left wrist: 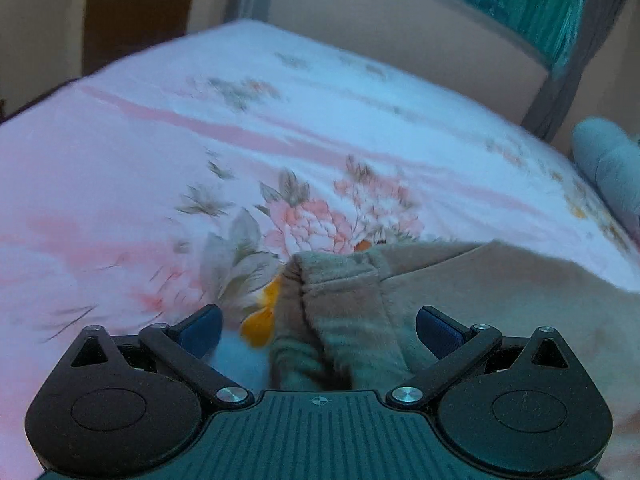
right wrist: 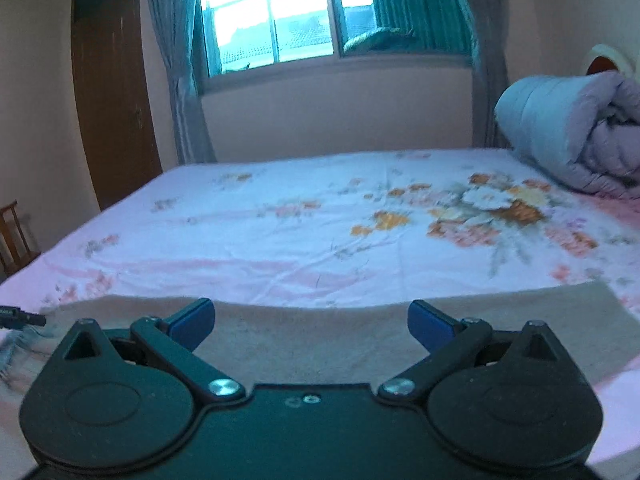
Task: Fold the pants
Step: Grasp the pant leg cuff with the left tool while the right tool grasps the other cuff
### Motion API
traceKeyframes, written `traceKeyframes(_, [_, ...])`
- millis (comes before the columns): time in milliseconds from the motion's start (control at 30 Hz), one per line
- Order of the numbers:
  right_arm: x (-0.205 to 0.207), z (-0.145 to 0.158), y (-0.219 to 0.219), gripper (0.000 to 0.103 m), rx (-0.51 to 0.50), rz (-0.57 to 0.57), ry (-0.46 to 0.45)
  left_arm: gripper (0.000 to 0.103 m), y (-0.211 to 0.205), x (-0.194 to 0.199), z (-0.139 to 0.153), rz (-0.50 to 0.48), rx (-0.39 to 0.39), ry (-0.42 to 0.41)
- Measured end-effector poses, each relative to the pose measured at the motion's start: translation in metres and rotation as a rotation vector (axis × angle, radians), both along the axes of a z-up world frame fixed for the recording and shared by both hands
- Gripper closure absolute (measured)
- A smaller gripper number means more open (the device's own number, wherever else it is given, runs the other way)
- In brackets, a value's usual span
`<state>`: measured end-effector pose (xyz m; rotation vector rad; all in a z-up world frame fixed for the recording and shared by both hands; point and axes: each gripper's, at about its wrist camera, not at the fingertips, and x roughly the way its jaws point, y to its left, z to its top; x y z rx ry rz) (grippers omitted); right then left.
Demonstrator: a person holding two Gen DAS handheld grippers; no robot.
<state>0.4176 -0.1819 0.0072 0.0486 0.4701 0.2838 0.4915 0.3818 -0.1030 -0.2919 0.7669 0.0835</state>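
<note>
looking out over a bed, i see my left gripper (left wrist: 319, 330) spread wide above the beige pants (left wrist: 460, 288), its blue pads (left wrist: 202, 330) on either side of a bunched, ribbed band of the cloth without closing on it. the pants lie on the near edge of a pink floral bedsheet (left wrist: 200, 140), the sheet's print showing just beyond the fabric's edge. my right gripper (right wrist: 311, 322) is likewise wide apart and holds nothing, poised over a flat stretch of the same pants (right wrist: 320, 332), which spans the near edge of the sheet (right wrist: 280, 220) from side to side. only the right wrist view takes in the room: a bright window (right wrist: 272, 20) with teal curtains (right wrist: 420, 4), a brown door (right wrist: 112, 92), a wooden chair (right wrist: 14, 232) at far left and a rolled grey quilt (right wrist: 572, 128) resting on the bed's far right corner. a dark tip (right wrist: 20, 316) at that view's left edge is too small to identify. the left view is blurred; it catches the quilt (left wrist: 612, 164) only as a pale shape at its right edge.
</note>
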Motion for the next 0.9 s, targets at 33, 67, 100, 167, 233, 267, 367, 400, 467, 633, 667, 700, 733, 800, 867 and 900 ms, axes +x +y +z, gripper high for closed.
traceKeyframes(33, [0.006, -0.006, 0.003, 0.006, -0.009, 0.006, 0.007, 0.000, -0.004, 0.009, -0.005, -0.023, 0.024, 0.014])
traceKeyframes(67, [0.010, -0.009, 0.005, 0.006, -0.017, 0.011, 0.012, 0.000, -0.010, 0.019, -0.008, -0.049, 0.060, 0.024])
traceKeyframes(100, [0.016, -0.013, 0.006, 0.006, -0.023, 0.015, 0.015, 0.000, -0.013, 0.027, -0.011, -0.064, 0.073, 0.029])
traceKeyframes(167, [0.023, -0.018, 0.007, 0.006, -0.031, 0.025, 0.019, 0.000, -0.016, 0.039, -0.013, -0.082, 0.071, 0.035])
traceKeyframes(233, [0.031, -0.022, 0.005, 0.006, -0.039, 0.032, 0.025, 0.001, -0.020, 0.048, -0.015, -0.100, 0.064, 0.045])
traceKeyframes(267, [0.034, -0.023, 0.004, 0.006, -0.046, 0.038, 0.027, 0.023, -0.018, 0.047, -0.014, -0.115, 0.062, 0.036])
traceKeyframes(367, [0.048, -0.023, 0.001, 0.006, -0.060, 0.074, 0.034, 0.077, -0.019, 0.038, -0.002, -0.148, -0.006, -0.023])
traceKeyframes(400, [0.053, -0.023, 0.000, 0.006, -0.060, 0.097, 0.036, 0.079, -0.025, 0.033, 0.003, -0.161, 0.019, -0.049])
traceKeyframes(467, [0.065, -0.024, 0.000, 0.006, -0.070, 0.148, 0.034, 0.080, -0.029, 0.021, 0.014, -0.172, 0.012, -0.112])
traceKeyframes(633, [0.100, -0.033, 0.019, 0.028, -0.189, 0.323, 0.011, 0.081, -0.017, -0.020, 0.046, -0.162, -0.046, -0.271])
traceKeyframes(667, [0.107, -0.036, 0.024, 0.035, -0.214, 0.362, 0.015, 0.081, -0.017, -0.026, 0.050, -0.170, -0.042, -0.281])
traceKeyframes(700, [0.114, -0.040, 0.030, 0.041, -0.230, 0.396, 0.025, 0.081, -0.017, -0.027, 0.053, -0.179, -0.041, -0.283])
traceKeyframes(733, [0.120, -0.044, 0.035, 0.044, -0.243, 0.427, 0.037, 0.081, -0.017, -0.028, 0.054, -0.185, -0.037, -0.281])
traceKeyframes(800, [0.133, -0.052, 0.047, 0.056, -0.277, 0.479, 0.064, 0.081, -0.016, -0.031, 0.055, -0.194, -0.027, -0.279])
traceKeyframes(867, [0.143, -0.062, 0.057, 0.061, -0.313, 0.519, 0.099, 0.081, -0.013, -0.029, 0.054, -0.188, -0.018, -0.269])
traceKeyframes(900, [0.147, -0.067, 0.061, 0.062, -0.339, 0.533, 0.111, 0.081, -0.012, -0.028, 0.052, -0.189, -0.020, -0.264])
